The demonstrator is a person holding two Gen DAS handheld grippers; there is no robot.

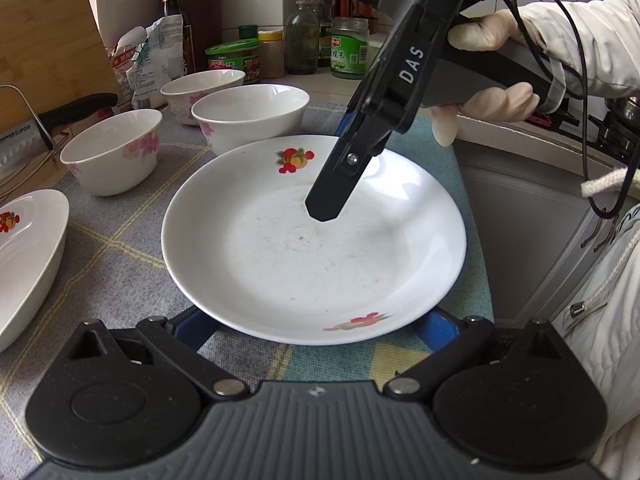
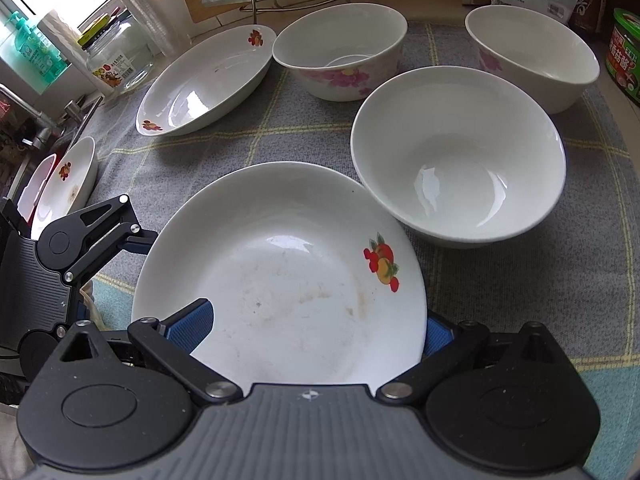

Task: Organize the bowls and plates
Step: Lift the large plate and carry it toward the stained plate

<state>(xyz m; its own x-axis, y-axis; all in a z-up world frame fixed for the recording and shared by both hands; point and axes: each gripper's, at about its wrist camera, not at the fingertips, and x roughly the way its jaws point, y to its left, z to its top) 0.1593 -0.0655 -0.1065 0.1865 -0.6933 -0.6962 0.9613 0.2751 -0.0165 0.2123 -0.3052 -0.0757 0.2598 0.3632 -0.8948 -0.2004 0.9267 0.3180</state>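
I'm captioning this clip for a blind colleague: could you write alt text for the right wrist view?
A white plate with fruit prints sits between the right hand-held gripper's blue fingers. Behind it on a grey checked cloth stand three white bowls, the nearest plain inside, and a tilted second plate. The left hand-held gripper reaches the near plate's left edge.

Plates and bowls, all upright on the checked cloth.
Fruit-print plate point(image 2: 280, 272) nearest, faintly stained; plain bowl point(image 2: 460, 156) just beside it, two pink-flower bowls point(image 2: 340, 52) point(image 2: 532, 56) behind; oval dish point(image 2: 208, 80) left, two small plates point(image 2: 70, 180) at the edge.
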